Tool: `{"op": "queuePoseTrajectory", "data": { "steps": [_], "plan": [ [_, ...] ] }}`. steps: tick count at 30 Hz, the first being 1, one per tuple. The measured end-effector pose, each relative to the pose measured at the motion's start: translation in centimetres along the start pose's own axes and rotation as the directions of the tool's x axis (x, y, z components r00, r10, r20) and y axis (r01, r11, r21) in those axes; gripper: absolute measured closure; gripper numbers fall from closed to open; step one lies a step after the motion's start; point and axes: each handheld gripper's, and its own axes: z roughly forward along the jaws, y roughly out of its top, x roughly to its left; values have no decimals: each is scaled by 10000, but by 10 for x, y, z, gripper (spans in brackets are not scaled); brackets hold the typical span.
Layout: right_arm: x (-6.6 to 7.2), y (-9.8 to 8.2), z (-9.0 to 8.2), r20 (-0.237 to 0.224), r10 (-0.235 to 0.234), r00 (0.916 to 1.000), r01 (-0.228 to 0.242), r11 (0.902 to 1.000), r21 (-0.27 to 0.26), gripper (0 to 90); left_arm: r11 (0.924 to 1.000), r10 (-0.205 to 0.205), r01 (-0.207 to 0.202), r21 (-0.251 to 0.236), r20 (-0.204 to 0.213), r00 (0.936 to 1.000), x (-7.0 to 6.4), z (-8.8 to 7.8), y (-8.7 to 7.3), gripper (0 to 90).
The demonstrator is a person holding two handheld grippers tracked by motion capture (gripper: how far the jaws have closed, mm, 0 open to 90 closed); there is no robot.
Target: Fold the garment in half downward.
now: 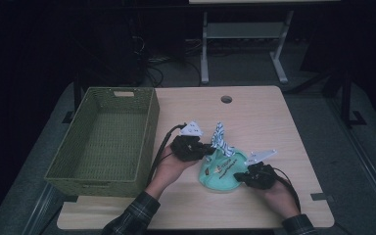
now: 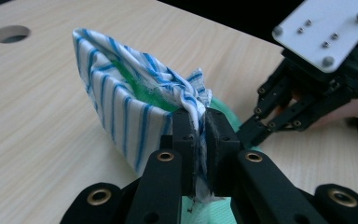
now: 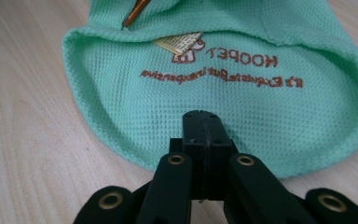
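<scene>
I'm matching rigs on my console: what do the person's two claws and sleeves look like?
Both the left claw and the right claw are black linkage frames with brass-ringed pivots and flat black pads. Each carries a pale three-cornered plate and trails a black cable. The sleeves are dark plaid.

Mint-green knitted mesh garment (image 3: pixel 214 93) sits at the table's five o'clock, with rust-brown embroidered lettering (image 3: pixel 223 77) across it and a pale gold tag (image 3: pixel 179 43) above the letters. At its twelve o'clock, a white cotton cloth with blue stripes (image 2: pixel 121 107) shows a flash of bright green inside its fold. The black left gripper (image 2: pixel 200 135) and black right gripper (image 3: pixel 204 135) both carry brass-coloured rivets, each topped by a pale grey plate. Over at nine o'clock, an olive-green woven rectangular basket (image 1: pixel 149 127). Light wood-grain table (image 1: pixel 254 117) beneath, and dark green plaid sleeves (image 1: pixel 132 215) at six o'clock.
</scene>
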Motion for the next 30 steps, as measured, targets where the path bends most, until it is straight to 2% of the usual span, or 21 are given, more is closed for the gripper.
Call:
{"op": "queuePoseTrajectory", "data": {
  "steps": [4, 7, 11, 18, 20, 25, 28, 30],
  "plan": [
    [-1, 0, -1, 43, -28, 10000, 28, 10000, 17, 897, 9994, 189, -193, 301, 132, 9997, -5, 7, -1, 832],
    [-3, -2, -5, 115, 55, 9999, -54, 9999, -155, 897, 9988, 231, -240, 438, 224, 9995, -7, 12, -3, 832],
    [-12, -5, -18, 340, 334, 9989, -313, 9977, -609, 897, 9968, 308, -337, 725, 408, 9987, -10, 20, -6, 831],
    [-23, -10, -29, 650, 651, 9958, -600, 9953, -765, 898, 9905, 423, -493, 1286, 563, 9975, -15, 35, -13, 817],
    [-24, -10, -30, 672, 668, 9955, -613, 9949, -803, 897, 9907, 351, -422, 1295, 570, 9978, -16, 36, -13, 797],
    [-24, -10, -31, 643, 641, 9959, -584, 9944, -882, 898, 9957, 181, -243, 890, 698, 9974, -14, 29, -9, 651],
    [-23, -10, -31, 631, 619, 9961, -561, 9944, -897, 897, 9973, 245, -295, 668, 744, 9969, -14, 22, -2, 619],
    [-22, -9, -31, 578, 584, 9966, -529, 9944, -918, 898, 9978, 253, -296, 590, 736, 9970, -11, 18, 1, 633]
  ]
}}
